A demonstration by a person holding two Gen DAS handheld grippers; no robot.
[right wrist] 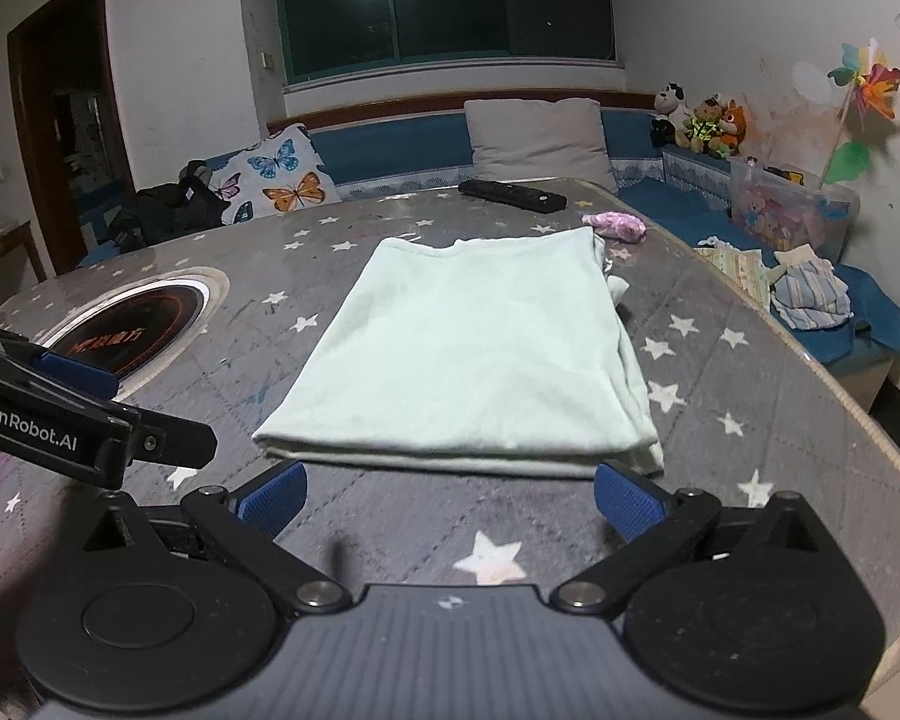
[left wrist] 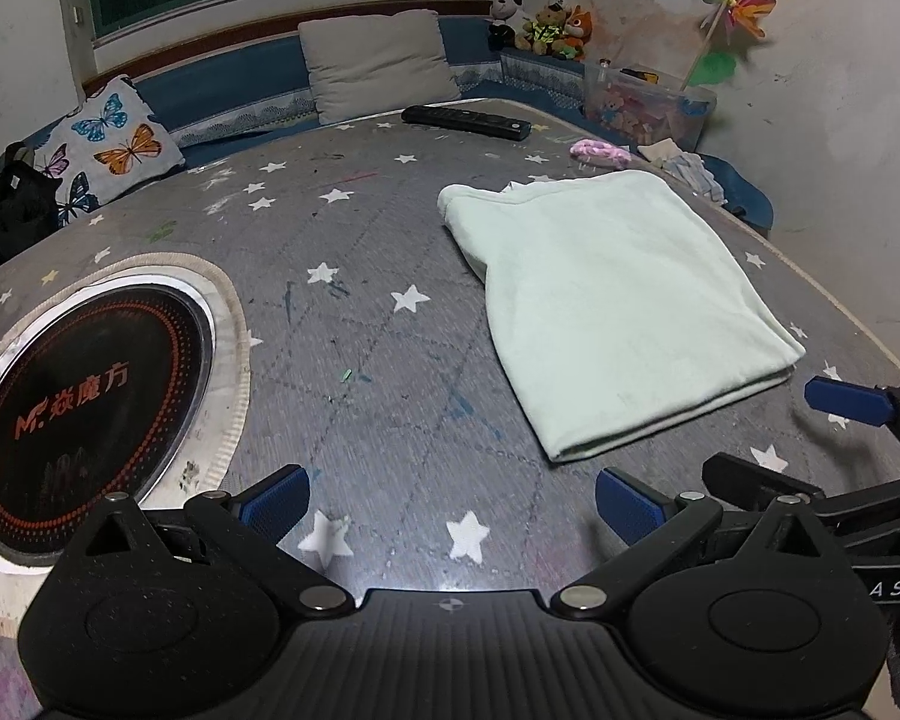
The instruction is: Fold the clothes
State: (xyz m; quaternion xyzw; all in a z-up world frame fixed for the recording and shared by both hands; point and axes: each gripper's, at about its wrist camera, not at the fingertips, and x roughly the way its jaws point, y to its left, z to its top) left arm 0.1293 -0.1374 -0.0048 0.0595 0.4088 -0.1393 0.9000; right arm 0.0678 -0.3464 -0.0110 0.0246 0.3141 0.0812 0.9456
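The pale mint-green folded cloth garment (right wrist: 468,354) lies flat on the grey star-patterned bench (right wrist: 768,438), right of the round black inset cooktop (left wrist: 90,396) and short of the black remote control (right wrist: 513,195). It appears already folded into a layered rectangle, with doubled edges visible along its near side. The left gripper (left wrist: 453,501) hovers over bare bench, fingers apart and holding nothing. The right gripper (right wrist: 450,498) sits just before the garment's near edge, fingers likewise apart and empty. Judged from this, folding is largely done; perhaps one further fold or removal remains.
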